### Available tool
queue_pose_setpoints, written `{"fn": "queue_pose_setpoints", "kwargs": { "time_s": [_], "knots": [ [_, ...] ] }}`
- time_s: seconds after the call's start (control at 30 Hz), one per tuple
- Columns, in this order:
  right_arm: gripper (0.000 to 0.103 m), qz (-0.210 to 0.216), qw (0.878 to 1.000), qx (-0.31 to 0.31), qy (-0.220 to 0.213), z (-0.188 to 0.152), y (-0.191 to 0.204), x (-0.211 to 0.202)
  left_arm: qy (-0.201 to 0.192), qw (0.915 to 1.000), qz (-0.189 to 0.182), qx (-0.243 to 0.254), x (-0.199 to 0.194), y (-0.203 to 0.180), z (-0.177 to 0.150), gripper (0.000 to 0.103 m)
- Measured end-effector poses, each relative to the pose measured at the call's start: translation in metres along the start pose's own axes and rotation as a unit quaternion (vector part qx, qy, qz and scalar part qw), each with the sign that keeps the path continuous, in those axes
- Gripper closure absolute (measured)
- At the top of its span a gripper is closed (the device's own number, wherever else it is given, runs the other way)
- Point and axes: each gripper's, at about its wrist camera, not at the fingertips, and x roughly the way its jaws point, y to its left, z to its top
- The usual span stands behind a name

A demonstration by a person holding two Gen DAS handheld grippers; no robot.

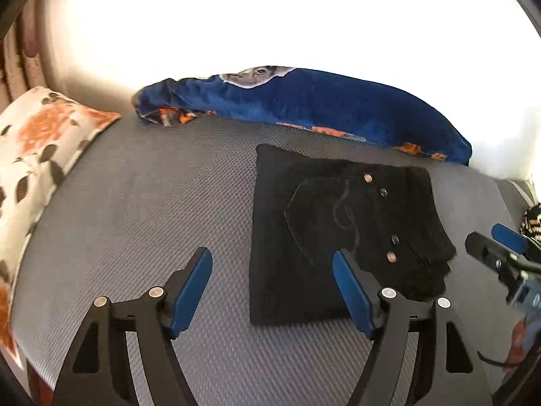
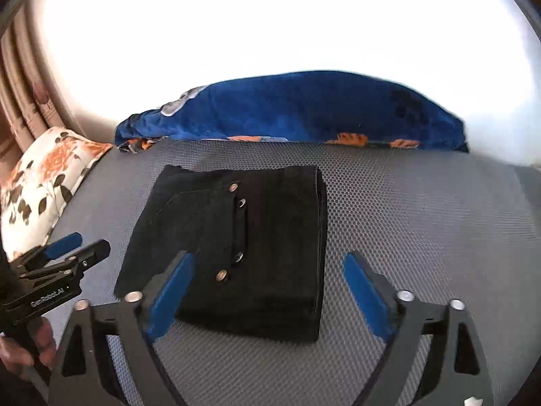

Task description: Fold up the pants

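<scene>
The black pants (image 1: 338, 233) are found folded into a compact, roughly square bundle lying flat on the grey mesh-textured mattress (image 1: 152, 203). A back pocket with curled stitching and a row of four metal rivets (image 1: 383, 192) is turned upward. The stacked layers are seen along the bundle's right edge in the right wrist view (image 2: 236, 247), where the folds are aligned fairly evenly.

The left gripper (image 1: 272, 270) is held above the mattress with its jaws spread wide; nothing is caught between its blue pads (image 1: 189, 291). Its right pad overlaps the bundle's near edge in the picture, but contact cannot be confirmed. The right gripper (image 2: 268, 270) is likewise spread wide, with the bundle's near right corner seen between its pads and no cloth pinched. No grip is recorded on either side.

Each gripper is visible at the margin of the other's view, the left one carried by a hand (image 2: 20, 352).

Beyond the pants, a blue blanket (image 1: 321, 108) with orange print is bunched along the far edge of the mattress. A floral pillow (image 1: 37, 149) in white and orange is noted at the left, with curtains (image 2: 20, 101) behind it. The background is overexposed.
</scene>
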Motion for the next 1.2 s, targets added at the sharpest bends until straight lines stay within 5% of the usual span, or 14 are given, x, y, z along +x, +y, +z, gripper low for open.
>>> {"fn": "queue_pose_setpoints", "kwargs": {
  "time_s": [0.2, 0.5, 1.2],
  "knots": [
    [0.001, -0.025, 0.999, -0.027, -0.029, -0.039, 0.033, -0.037, -0.03, 0.9994, 0.017, -0.002, -0.047, 0.0, -0.033, 0.019],
    [0.001, 0.0, 1.0, 0.005, -0.002, -0.082, 0.039, -0.049, -0.031, 0.9984, 0.047, -0.008, -0.08, 0.001, -0.082, 0.018],
    [0.001, -0.037, 0.999, -0.03, 0.011, -0.116, 0.063, -0.049, -0.014, 0.9978, 0.065, -0.005, -0.086, -0.002, -0.117, 0.018]
  ]
}}
